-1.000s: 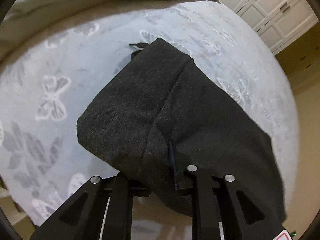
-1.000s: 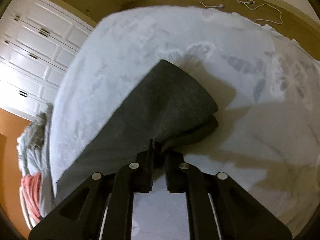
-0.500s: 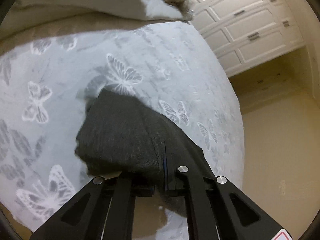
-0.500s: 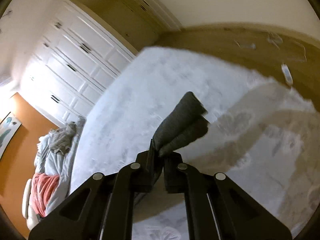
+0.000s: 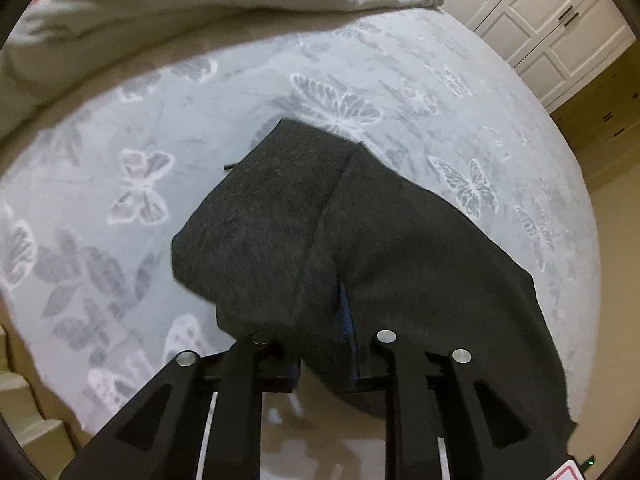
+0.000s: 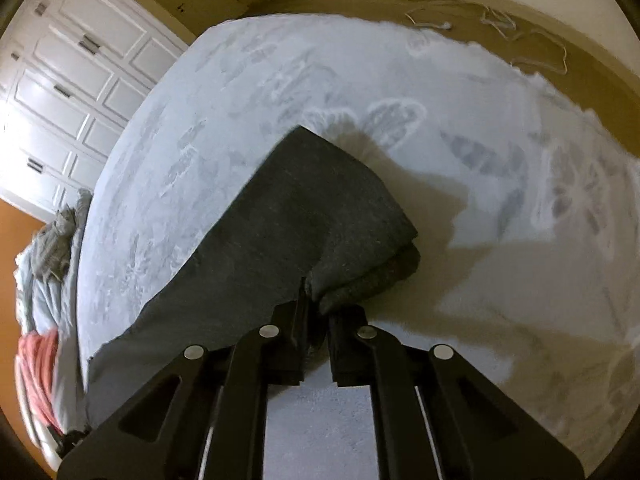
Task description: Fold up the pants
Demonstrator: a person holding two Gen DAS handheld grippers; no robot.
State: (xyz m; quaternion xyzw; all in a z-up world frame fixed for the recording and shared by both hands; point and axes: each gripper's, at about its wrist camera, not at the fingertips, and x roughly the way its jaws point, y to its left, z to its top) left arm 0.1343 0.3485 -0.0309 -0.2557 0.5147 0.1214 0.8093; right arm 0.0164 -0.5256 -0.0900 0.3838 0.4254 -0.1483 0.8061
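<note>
Dark grey pants (image 5: 400, 248) lie partly folded on a pale bed cover with butterfly prints (image 5: 240, 92). My left gripper (image 5: 320, 340) has a thick bunch of the cloth between its jaws, which are opening; the fabric still fills the gap and hangs from them. In the right wrist view the pants (image 6: 304, 208) show a doubled, rounded fold at the right. My right gripper (image 6: 316, 312) is shut on the near edge of that fold, its jaws almost together. The cloth near both grippers is raised off the cover.
A rumpled pale duvet (image 5: 160, 12) lies across the far side of the bed. White panelled wardrobe doors (image 6: 72, 80) stand beyond it. A heap of grey and red clothes (image 6: 52, 248) sits at the left edge. Cables (image 6: 500, 24) lie on the wooden floor.
Half a second ago both views showed the cloth bunched small and pulled up; now the pants spread wide over the cover again. The left jaws stand wider than they did then.
</note>
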